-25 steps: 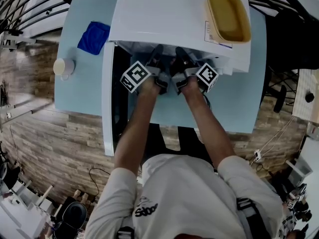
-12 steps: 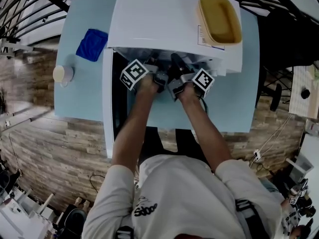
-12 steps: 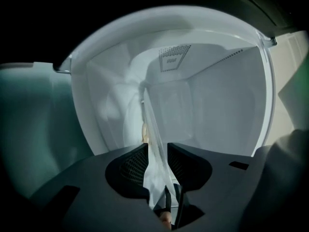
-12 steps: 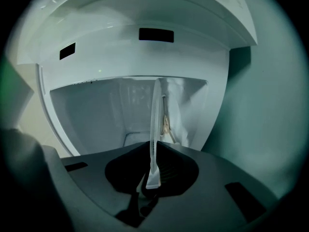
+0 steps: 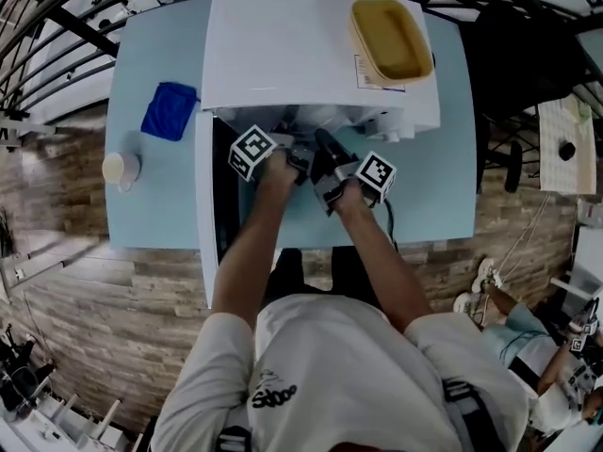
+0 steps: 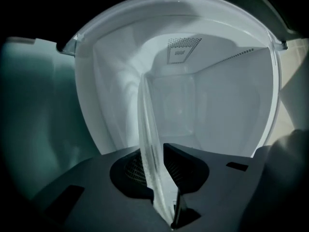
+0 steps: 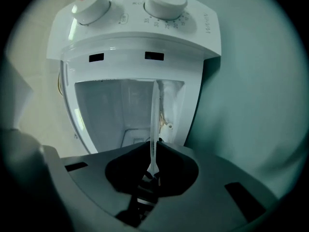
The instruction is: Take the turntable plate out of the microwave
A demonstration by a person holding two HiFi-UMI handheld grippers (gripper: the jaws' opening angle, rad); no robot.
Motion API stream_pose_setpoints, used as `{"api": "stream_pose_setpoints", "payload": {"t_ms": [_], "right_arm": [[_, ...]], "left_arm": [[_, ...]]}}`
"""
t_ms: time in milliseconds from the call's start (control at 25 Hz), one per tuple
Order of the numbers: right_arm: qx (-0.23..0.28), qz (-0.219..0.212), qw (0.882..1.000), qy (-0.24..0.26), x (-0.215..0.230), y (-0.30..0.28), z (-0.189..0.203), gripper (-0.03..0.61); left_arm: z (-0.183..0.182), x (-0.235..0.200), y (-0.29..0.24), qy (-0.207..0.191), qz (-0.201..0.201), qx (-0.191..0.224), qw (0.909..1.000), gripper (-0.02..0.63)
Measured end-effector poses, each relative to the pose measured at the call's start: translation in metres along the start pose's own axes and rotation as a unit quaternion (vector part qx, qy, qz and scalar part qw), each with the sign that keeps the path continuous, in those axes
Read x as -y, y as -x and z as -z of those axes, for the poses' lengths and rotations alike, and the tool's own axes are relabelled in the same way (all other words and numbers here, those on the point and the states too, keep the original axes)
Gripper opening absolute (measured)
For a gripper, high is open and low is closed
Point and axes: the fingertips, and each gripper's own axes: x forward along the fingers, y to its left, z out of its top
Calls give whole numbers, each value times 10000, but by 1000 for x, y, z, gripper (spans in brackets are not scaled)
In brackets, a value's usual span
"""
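The clear glass turntable plate (image 6: pixel 146 129) stands on edge between both grippers at the mouth of the white microwave (image 5: pixel 301 55). My left gripper (image 6: pixel 153 164) reaches into the cavity. Its jaws have just been closing, and the plate's rim is pinched between them. My right gripper (image 7: pixel 151 157) is shut on the thin rim of the plate (image 7: pixel 153 120) in front of the open cavity (image 7: pixel 120 110). In the head view the left gripper (image 5: pixel 301 151) and right gripper (image 5: pixel 320 149) sit side by side at the opening. The plate itself is hard to make out there.
The microwave door (image 5: pixel 203 205) hangs open to the left of my arms. A yellow tray (image 5: pixel 391 38) lies on top of the microwave. A blue cloth (image 5: pixel 170 111) and a small cup (image 5: pixel 121 168) are on the light blue table (image 5: pixel 433 186). Two control knobs (image 7: pixel 166 1) face the right gripper.
Both grippers have drawn slightly back from the microwave opening, the right one more. The head view has shifted, so the microwave now sits further left.
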Motion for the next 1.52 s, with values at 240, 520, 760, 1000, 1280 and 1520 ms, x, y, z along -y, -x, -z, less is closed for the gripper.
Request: {"api": "stream_pose_setpoints", "payload": {"t_ms": [240,520,760,1000,1280,1520], "right_arm": [[155,-134,9998,27,-7,12,11,29],[277,-50,9994,220,1,55,39,29],[26,-69,9985,550,-2,79,48,52],[3,-143,9978,648,-16,113,43,52],[-337,-563,9940,874,-59,165,52,37],[-425,-955,9897,982,-104,206,66,35]], "left_arm": [[5,2,15,124,59,-276,9995,55],[32,-3,60,634,118,-453,9969,38],[51,3,89,712,197,-283,9969,37],[102,32,134,527,551,-470,9960,37],[149,82,181,139,976,-449,9941,37],[171,137,215,-182,1441,-378,9887,37]]}}
